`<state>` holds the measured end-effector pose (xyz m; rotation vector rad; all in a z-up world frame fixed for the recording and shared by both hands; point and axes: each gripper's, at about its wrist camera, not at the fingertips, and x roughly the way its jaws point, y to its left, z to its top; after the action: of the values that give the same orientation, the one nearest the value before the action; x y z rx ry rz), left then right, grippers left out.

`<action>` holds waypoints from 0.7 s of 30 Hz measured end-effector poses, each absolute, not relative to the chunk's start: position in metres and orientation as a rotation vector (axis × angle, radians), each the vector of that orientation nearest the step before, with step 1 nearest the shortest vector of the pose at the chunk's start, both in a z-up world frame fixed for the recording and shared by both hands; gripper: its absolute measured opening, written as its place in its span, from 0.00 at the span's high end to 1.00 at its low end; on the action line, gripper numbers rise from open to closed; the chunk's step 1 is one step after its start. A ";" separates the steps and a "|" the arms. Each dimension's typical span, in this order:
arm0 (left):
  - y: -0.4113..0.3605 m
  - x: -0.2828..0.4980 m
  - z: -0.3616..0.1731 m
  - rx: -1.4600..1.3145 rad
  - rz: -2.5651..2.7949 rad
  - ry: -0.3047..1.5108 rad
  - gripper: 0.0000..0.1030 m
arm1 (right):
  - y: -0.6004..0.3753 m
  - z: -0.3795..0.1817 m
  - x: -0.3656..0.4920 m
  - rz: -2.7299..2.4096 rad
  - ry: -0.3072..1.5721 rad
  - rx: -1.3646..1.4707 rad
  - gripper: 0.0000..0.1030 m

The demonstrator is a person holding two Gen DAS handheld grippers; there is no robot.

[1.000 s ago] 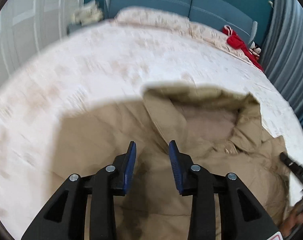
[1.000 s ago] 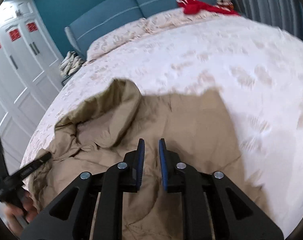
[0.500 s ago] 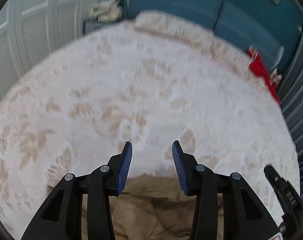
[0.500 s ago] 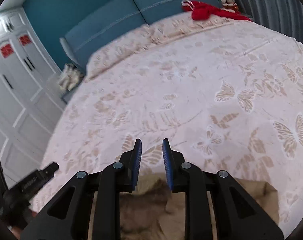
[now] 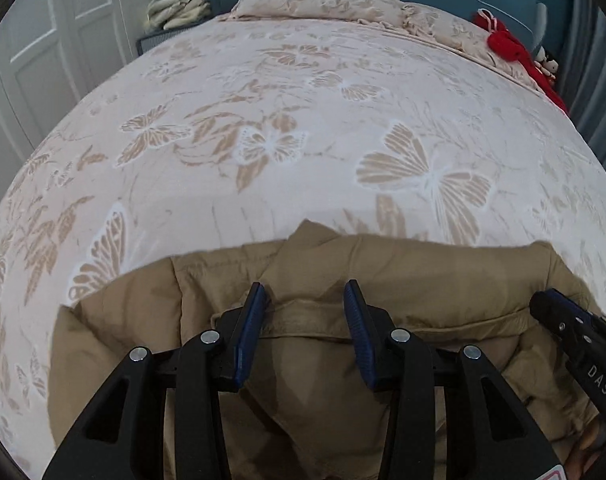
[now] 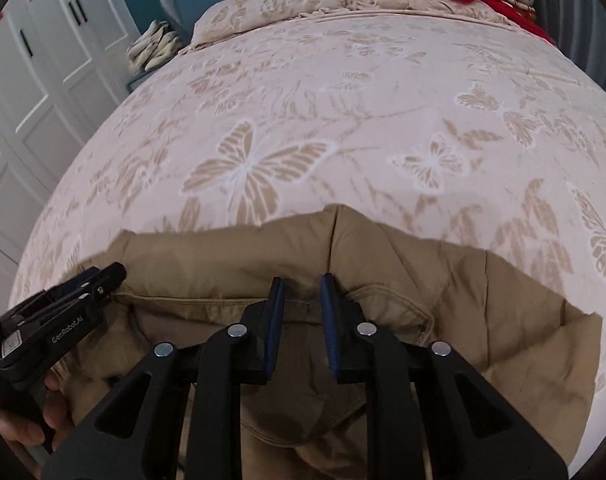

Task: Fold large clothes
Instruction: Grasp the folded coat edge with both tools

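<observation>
Though bulky, tan padded jacket (image 5: 383, 264) reads soft and light: take its seamed hem band between left claw (image 5: 305, 334), spread, and right claw (image 6: 301, 320), closing, neither yet pinching.

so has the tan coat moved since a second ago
Yes. The coat lay spread well up the bedspread with its hood open; now it is bunched lower in both views, with far more butterfly pattern bare beyond it.

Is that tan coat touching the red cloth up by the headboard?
Apart. In the left wrist view the coat lies at the near end of the bed, and a long stretch of bare bedspread separates it from the red cloth.
</observation>
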<state>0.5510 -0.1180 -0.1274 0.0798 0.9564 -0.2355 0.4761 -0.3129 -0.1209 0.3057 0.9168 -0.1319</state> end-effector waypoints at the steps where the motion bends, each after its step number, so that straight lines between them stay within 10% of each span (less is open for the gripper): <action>1: -0.117 0.551 -0.129 0.074 -0.235 0.953 0.61 | -0.312 -0.123 0.476 -0.131 0.917 0.307 0.84; 21: -0.134 0.538 -0.157 0.141 -0.152 0.788 0.60 | -0.296 -0.150 0.470 -0.172 0.792 0.212 0.84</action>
<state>0.5380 -0.1339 -0.1570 0.1413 0.7881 -0.1518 0.4702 -0.2959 -0.1499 0.2118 0.7917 -0.1717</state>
